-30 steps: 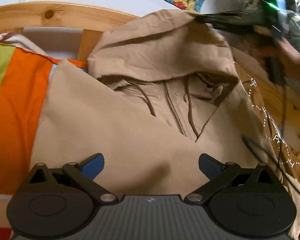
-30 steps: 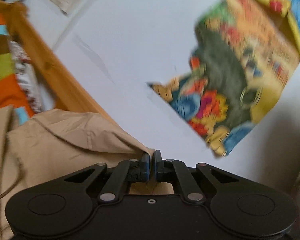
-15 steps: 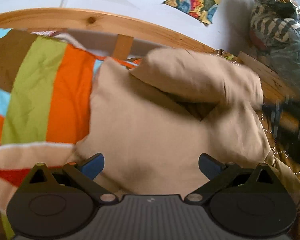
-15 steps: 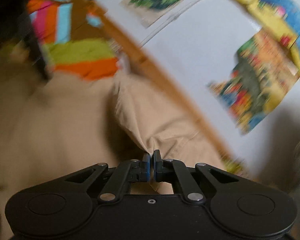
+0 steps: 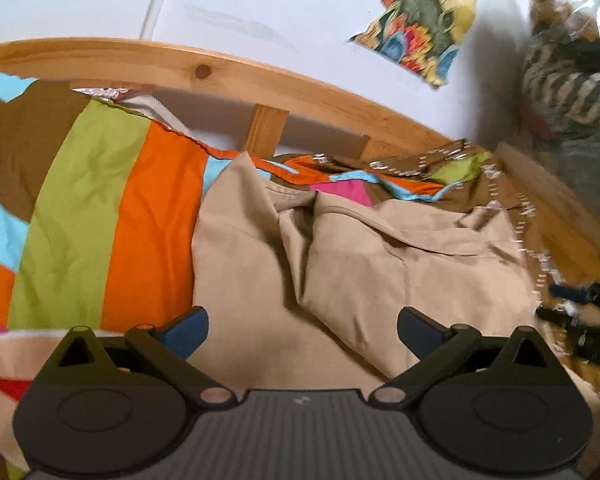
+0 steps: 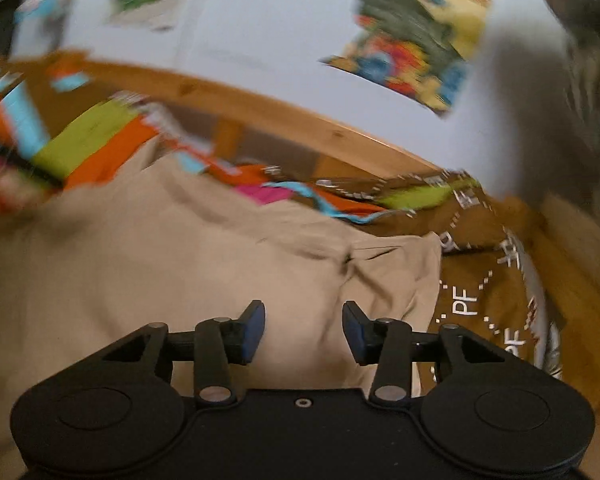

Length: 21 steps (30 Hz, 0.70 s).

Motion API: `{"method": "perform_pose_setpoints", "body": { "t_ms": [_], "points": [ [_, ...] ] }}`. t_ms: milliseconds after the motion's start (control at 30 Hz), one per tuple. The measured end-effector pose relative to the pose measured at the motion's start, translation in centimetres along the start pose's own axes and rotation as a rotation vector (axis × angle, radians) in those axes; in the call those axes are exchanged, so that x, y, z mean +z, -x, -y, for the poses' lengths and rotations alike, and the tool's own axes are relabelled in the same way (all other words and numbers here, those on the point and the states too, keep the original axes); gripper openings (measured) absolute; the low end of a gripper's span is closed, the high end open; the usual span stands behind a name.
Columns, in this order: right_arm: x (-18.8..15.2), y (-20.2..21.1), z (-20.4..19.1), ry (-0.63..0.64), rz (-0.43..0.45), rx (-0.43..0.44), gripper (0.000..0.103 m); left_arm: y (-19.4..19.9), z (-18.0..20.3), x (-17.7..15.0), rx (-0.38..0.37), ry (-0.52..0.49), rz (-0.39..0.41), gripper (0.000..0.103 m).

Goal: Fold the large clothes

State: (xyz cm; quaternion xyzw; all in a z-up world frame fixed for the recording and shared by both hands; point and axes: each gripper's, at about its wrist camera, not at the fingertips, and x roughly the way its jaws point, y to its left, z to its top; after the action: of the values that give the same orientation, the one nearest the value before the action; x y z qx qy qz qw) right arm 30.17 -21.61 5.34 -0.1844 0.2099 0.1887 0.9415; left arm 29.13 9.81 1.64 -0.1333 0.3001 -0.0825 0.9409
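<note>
Far left in the left wrist view there's the striped bedspread in brown, lime green, orange and light blue (image 5: 100, 208), spread over a bed with a curved pale wooden rail (image 5: 228, 68) behind it. Next to that, lying on the spread and taking up the middle, is the big beige cotton jacket (image 5: 340, 264), with a flap doubled over on itself and a deep crease down the middle.

The left gripper (image 5: 302, 330) is spread wide, blue pads far apart, nothing between them, just hanging above the jacket's near edge. Can't tell if it touches the cloth.

At the right edge of that view you can see part of the right gripper (image 5: 580, 312), dark and blurry. Its own camera is smeared too, but the right gripper (image 6: 303, 330) is clearly let go, fingers parted with a gap, empty, over the jacket's (image 6: 180, 272) right edge. Just right of it is a brown cloth with white dotted lettering (image 6: 484, 292), and a colourful paper poster (image 6: 412, 40) on the white wall.
</note>
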Motion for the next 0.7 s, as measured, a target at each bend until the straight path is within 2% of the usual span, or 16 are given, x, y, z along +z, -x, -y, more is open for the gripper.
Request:
{"method": "perform_pose_setpoints", "body": {
  "t_ms": [67, 133, 200, 233, 333, 467, 500, 700],
  "points": [
    [0.0, -3.1, 1.1, -0.082, -0.025, -0.024, 0.049, -1.6, 0.7, 0.4, 0.017, -0.002, -0.017, 0.102],
    [-0.6, -6.0, 2.2, -0.175, -0.072, -0.028, 0.057, -3.3, 1.0, 0.5, 0.019, 0.004, -0.029, 0.102],
    [-1.5, -8.5, 3.5, -0.289, -0.122, -0.008, 0.060, -5.3, 1.4, 0.6, 0.074, 0.011, -0.072, 0.102],
    [-2.0, -9.0, 3.7, -0.308, -0.120, -0.004, 0.060, -6.4, 1.5, 0.6, 0.112, 0.017, -0.096, 0.102],
    [-2.5, -9.0, 2.2, -0.197, -0.106, -0.011, 0.068, -8.2, 1.3, 0.3, 0.164, 0.000, -0.142, 0.102],
    [-2.5, -7.0, 1.3, -0.106, -0.102, -0.007, 0.072, -7.9, 1.7, -0.3, 0.167, -0.048, -0.140, 0.102],
    [-2.6, -6.1, 1.2, -0.091, -0.088, -0.011, 0.077, -7.6, 1.7, -0.4, 0.167, -0.053, -0.145, 0.102],
    [-4.7, 1.6, 0.1, -0.038, -0.028, -0.010, 0.093, -2.5, 1.4, -1.6, 0.108, -0.067, -0.141, 0.102]
  ]
}}
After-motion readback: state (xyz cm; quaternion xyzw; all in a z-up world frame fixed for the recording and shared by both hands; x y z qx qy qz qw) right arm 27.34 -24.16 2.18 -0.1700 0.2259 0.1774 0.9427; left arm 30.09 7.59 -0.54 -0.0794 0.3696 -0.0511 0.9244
